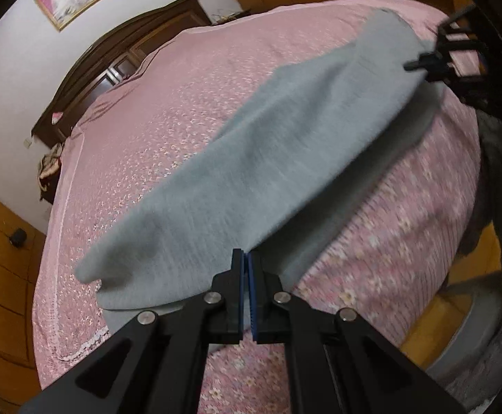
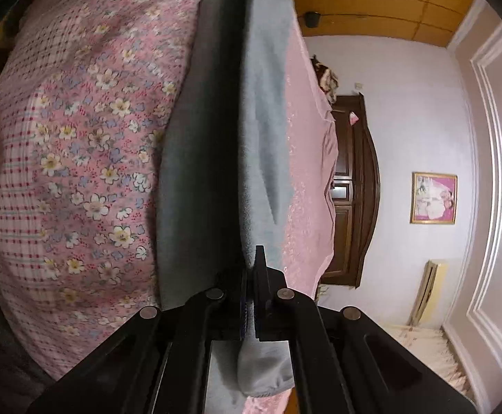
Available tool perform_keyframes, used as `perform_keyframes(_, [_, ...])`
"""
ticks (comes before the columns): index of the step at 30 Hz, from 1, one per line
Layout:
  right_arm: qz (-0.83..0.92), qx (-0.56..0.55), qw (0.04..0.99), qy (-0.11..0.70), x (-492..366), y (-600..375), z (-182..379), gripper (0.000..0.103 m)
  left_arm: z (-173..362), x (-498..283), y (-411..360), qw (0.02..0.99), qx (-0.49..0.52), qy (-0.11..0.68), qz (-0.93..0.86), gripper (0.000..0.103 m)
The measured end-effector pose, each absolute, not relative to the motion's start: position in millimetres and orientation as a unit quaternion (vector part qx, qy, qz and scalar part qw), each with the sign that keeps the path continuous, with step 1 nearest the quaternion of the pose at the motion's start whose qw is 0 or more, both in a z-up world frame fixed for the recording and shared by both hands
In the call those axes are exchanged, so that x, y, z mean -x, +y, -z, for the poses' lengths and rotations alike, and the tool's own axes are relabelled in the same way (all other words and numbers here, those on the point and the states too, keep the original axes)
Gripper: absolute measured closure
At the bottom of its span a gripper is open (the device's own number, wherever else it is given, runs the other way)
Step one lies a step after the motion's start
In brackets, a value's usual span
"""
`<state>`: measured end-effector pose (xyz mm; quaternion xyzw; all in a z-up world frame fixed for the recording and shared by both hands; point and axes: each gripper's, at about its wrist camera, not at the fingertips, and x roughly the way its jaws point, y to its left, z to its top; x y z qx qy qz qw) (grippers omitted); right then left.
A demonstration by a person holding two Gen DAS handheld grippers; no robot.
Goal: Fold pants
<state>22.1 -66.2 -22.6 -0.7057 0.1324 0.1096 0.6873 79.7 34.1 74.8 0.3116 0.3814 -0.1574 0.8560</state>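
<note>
Grey pants [image 1: 285,145] hang stretched above a pink floral bedspread [image 1: 168,127], the left gripper [image 1: 245,262] clenched on one end and the right gripper [image 1: 423,63] pinching the other. Lower cloth already rests on the bed. To fold cleanly, both hands should probably keep the span taut and level, then lay the edges squarely together before either claw lets go.
</note>
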Motion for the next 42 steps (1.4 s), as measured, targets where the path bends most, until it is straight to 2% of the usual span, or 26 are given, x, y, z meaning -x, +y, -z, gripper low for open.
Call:
perform_keyframes(4, [-0.120, 0.712, 0.673, 0.158, -13.1, -69.9, 39.6, 0.099, -64.3, -74.7, 26.7, 0.850, -0.339, 0.372, 0.158, 0.101])
perform_keyframes(8, [-0.092, 0.772, 0.619, 0.110, -10.3, -68.1, 72.6, 0.098, -44.1, -82.9, 21.7, 0.841, -0.346, 0.386, 0.155, 0.099])
perform_keyframes(10, [-0.081, 0.778, 0.618, 0.077, 1.3, -66.8, 73.0, 0.083, -35.2, -83.2, 19.6, 0.837, -0.356, 0.388, 0.146, 0.097])
perform_keyframes(11, [-0.084, 0.773, 0.625, 0.068, 6.4, -67.3, 71.0, 0.069, -33.6, -78.7, 20.5, 0.836, -0.362, 0.384, 0.148, 0.096])
perform_keyframes(12, [-0.089, 0.766, 0.634, 0.057, 13.5, -66.6, 68.8, 0.060, -32.7, -72.6, 22.4, 0.836, -0.369, 0.377, 0.149, 0.094])
perform_keyframes(13, [-0.091, 0.763, 0.638, 0.050, 19.2, -66.5, 69.6, 0.059, -31.0, -65.1, 25.6, 0.836, -0.382, 0.366, 0.147, 0.080])
perform_keyframes(14, [-0.087, 0.766, 0.635, 0.046, 22.2, -67.4, 73.7, 0.059, -28.1, -59.4, 29.1, 0.835, -0.400, 0.353, 0.139, 0.059])
perform_keyframes(15, [-0.082, 0.772, 0.628, 0.044, 21.2, -68.1, 79.1, 0.059, -22.1, -54.4, 32.9, 0.831, -0.427, 0.336, 0.122, 0.051])
perform_keyframes(16, [-0.080, 0.777, 0.623, 0.045, 19.8, -69.1, 83.0, 0.059, -12.9, -51.7, 37.1, 0.823, -0.457, 0.323, 0.104, 0.048])
perform_keyframes(20, [-0.072, 0.783, 0.615, 0.058, 17.3, -70.5, 98.6, 0.060, 19.9, -56.6, 50.0, 0.796, -0.506, 0.323, 0.074, 0.048])
perform_keyframes(27, [-0.060, 0.785, 0.612, 0.070, 22.9, -86.2, 105.3, 0.059, 47.0, -62.9, 44.6, 0.785, -0.557, 0.268, 0.038, 0.048])
perform_keyframes(36, [-0.046, 0.744, 0.667, -0.005, 4.7, -39.6, 85.9, 0.059, 57.5, -73.3, 0.0, 0.814, -0.544, 0.199, 0.036, 0.049])
perform_keyframes(42, [-0.072, 0.710, 0.698, -0.058, 14.0, -1.2, 76.4, 0.059, 47.1, -52.9, -46.0, 0.846, -0.506, 0.156, 0.066, 0.049])
